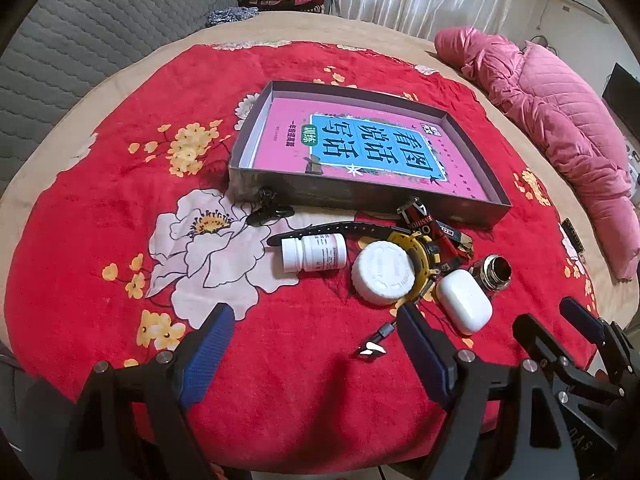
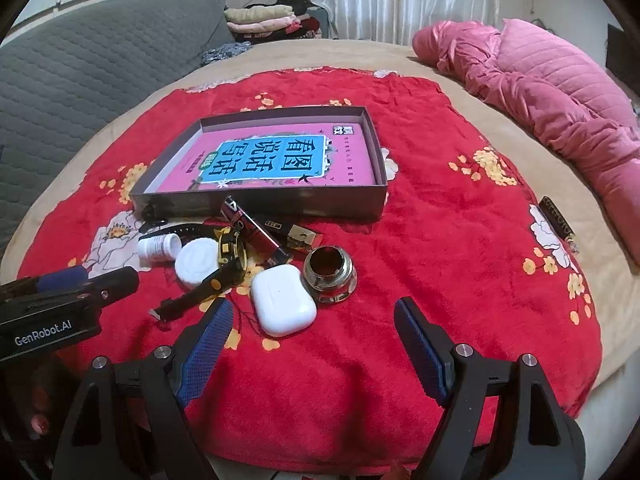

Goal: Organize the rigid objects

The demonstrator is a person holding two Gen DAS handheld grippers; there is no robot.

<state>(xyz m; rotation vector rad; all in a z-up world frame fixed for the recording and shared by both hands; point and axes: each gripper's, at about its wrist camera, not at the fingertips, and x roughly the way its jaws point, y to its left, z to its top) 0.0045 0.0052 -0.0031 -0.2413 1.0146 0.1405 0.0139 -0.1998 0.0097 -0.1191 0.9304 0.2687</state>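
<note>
Right wrist view: smooth white earbud case (image 2: pixel 283 305) lies just ahead of the right gripper (image 2: pixel 312 344), its 2 blue ribbed pads wide apart. Beside it, round glass jar (image 2: pixel 329 274); beyond, shallow cardboard box (image 2: pixel 280 200). Left gripper (image 1: pixel 316 340) also gapes.

on the blanket (image 1: pixel 100 208) in front of you lies the tray (image 1: pixel 472 204), with a book (image 1: pixel 360 148) flat inside it. just before the tray's near wall the small things cluster: a clip (image 1: pixel 268 210) at the left, then the pill bottle (image 1: pixel 314 253) on its side, the round lid (image 1: pixel 380 278) to its right, resting against the watch (image 1: pixel 420 248), the earbud case (image 1: pixel 464 300) nearest you, and the ink jar (image 1: pixel 496 272) right of it. the flat boxes (image 2: pixel 256 228) lie behind the watch, against the tray. a quilt (image 2: pixel 560 108) lies far right.
</note>
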